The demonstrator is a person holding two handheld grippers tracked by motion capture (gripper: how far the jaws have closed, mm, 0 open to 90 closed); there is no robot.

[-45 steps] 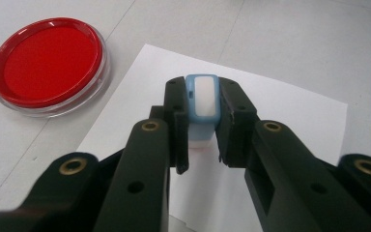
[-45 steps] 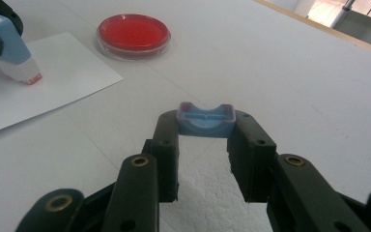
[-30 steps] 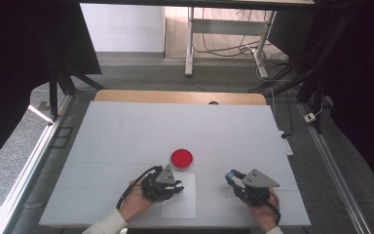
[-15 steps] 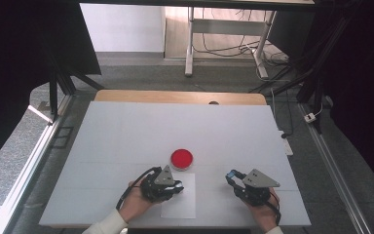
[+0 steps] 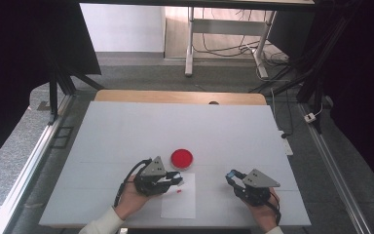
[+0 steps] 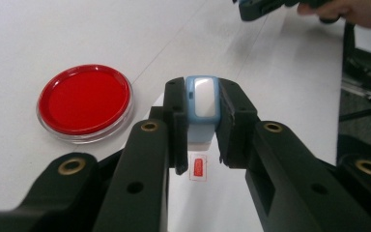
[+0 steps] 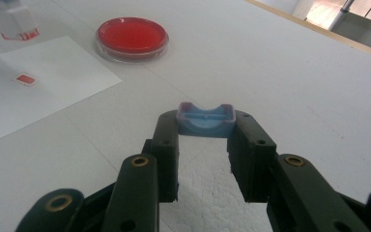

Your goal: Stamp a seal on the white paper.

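— What had moved since the earlier frame?

— Nothing worth recording. Both hands stood where they had been, low in the high view.

— State of the tongs?

— The left gripper [image 5: 175, 179] was clenched on a blue-and-white stamp [image 6: 202, 104]. The right gripper [image 5: 231, 175] was clenched on the blue cap [image 7: 206, 121].

— Where was the stamp?

— At lower centre, held about upright over the paper sheet [image 5: 180, 204], its inked end down. A red mark [image 6: 199, 167] lay beneath it. The red dish [image 5: 181, 158] sat just above the sheet's top edge.

— The deciding relation?

— The cap lay well to the right of the stamp, the two apart. In my judgement, capping required the right hand to travel left across the table [image 5: 126, 131].
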